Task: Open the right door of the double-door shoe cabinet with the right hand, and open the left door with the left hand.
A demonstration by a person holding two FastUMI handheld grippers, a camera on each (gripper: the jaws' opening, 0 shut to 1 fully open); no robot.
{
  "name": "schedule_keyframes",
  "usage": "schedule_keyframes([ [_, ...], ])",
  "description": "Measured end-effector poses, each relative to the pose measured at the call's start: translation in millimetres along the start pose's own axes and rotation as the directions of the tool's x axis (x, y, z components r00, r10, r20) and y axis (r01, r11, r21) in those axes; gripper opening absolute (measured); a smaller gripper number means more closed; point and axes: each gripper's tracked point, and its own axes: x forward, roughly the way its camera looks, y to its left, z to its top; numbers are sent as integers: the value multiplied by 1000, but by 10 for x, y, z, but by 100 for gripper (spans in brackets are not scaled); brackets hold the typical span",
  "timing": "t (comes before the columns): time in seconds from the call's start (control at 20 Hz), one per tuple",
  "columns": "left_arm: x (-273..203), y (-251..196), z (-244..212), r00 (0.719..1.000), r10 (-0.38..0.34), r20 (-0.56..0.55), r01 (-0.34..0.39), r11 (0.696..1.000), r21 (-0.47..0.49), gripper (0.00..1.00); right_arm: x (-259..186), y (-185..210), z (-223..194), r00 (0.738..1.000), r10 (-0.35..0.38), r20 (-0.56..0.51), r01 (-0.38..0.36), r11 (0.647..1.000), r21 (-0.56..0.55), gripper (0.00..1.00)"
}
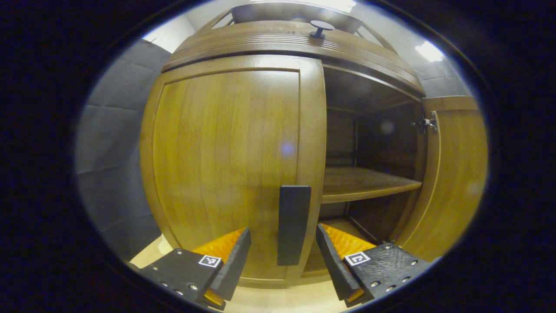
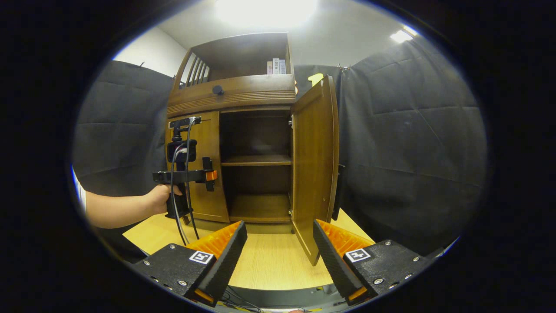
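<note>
The wooden shoe cabinet (image 1: 278, 41) stands close in the left gripper view. Its left door (image 1: 226, 161) is closed, with a dark upright handle (image 1: 294, 224) on its right edge. My left gripper (image 1: 283, 234) is open, one finger on each side of that handle, not pressing it. The right door (image 1: 456, 174) is swung wide open. In the right gripper view, the open right door (image 2: 315, 165) stands edge-on just beyond my open right gripper (image 2: 280, 252), which holds nothing. A hand (image 2: 160, 198) holds the left gripper (image 2: 208, 175) against the closed left door (image 2: 213, 200).
Inside the cabinet, a shelf (image 2: 256, 160) and bottom board (image 2: 258, 208) are bare. A small dark knob (image 1: 321, 27) stands on the cabinet top, and books (image 2: 276, 66) sit in the upper niche. The cabinet rests on a light wooden table (image 2: 278, 261). Black cloth walls (image 2: 404, 143) surround it.
</note>
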Motion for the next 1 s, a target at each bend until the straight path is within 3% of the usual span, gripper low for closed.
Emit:
schedule_keyframes([
  [0.15,50,-38,65,1000,-1,0,1,1000,6,70,-16,48,-29,1000,25,-3,-25,1000,-3,94],
  [0.2,93,-28,56,1000,1,-4,-1,1000,18,70,-22,44,-15,1000,25,-1,-25,1000,-8,94],
  [0.25,150,-118,54,999,-33,1,33,999,3,63,-27,31,-18,1000,22,1,-22,1000,-13,92],
  [0.45,61,-110,66,1000,-14,10,14,999,33,31,-61,-38,-66,1000,8,-8,-8,1000,-15,94],
  [0.65,29,-109,77,1000,-28,9,28,999,18,23,-60,-108,-71,1000,-5,-2,5,1000,7,92],
  [0.7,14,-114,77,999,-38,8,37,999,13,16,-50,-111,-69,1000,-2,-2,2,1000,10,94],
  [0.75,-11,-98,94,999,-46,5,46,999,10,22,-36,-113,-60,1000,1,1,-1,1000,9,94],
  [1.0,-84,-127,279,995,-96,5,96,995,3,22,62,-74,-44,1000,22,3,-22,999,23,94],
])
